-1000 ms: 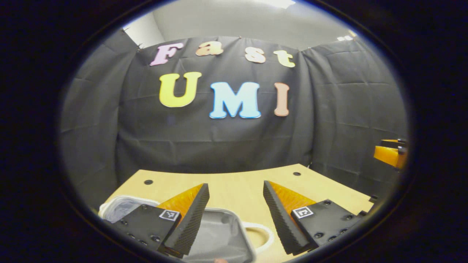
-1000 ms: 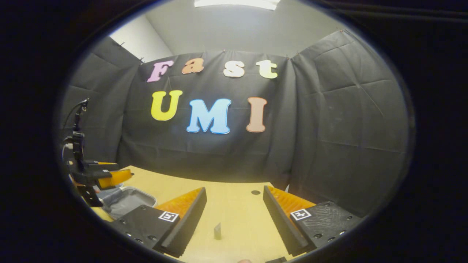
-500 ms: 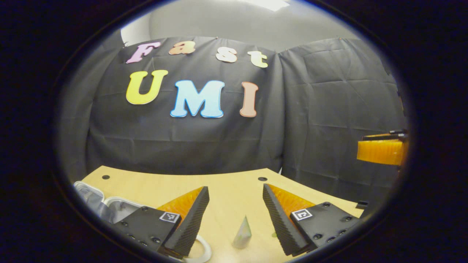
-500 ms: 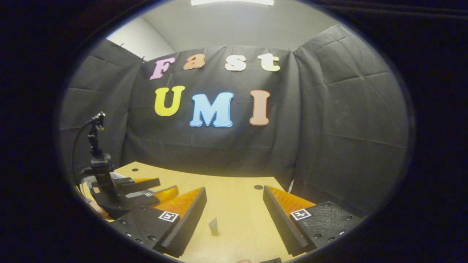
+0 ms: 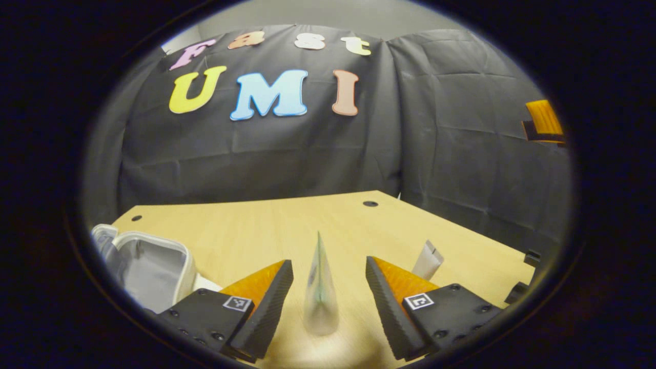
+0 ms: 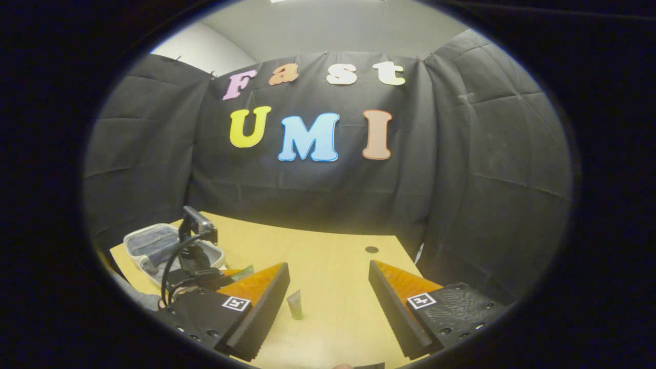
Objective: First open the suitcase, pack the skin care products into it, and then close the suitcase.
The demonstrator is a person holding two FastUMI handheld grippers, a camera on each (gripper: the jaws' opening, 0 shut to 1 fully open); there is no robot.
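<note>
We are holding the left gripper (image 5: 325, 294) low over the wooden table (image 5: 246, 236), its fingers spread apart, and a pale skin care tube (image 5: 320, 287) is standing upright in the gap between them, its crimped end pointing up; neither finger is touching it as far as we can tell. A second tube (image 5: 428, 260) is standing just beyond the right finger, tilted slightly. In the left gripper view the suitcase (image 5: 146, 264) is lying open at the left edge of the table, its grey lining showing inside a pale rim. At the far right of that view, high against the black cloth, part of the right gripper (image 5: 543, 120) is showing. In the right gripper view we are keeping the right gripper (image 6: 328, 302) above the table with its fingers wide apart and gripping nothing; a small tube (image 6: 294, 305) is standing on the table just beside its left finger. Farther left there, the left gripper (image 6: 197, 256) with its cable is hovering near the open suitcase (image 6: 154, 246), which is lying at the table's far left corner.
</note>
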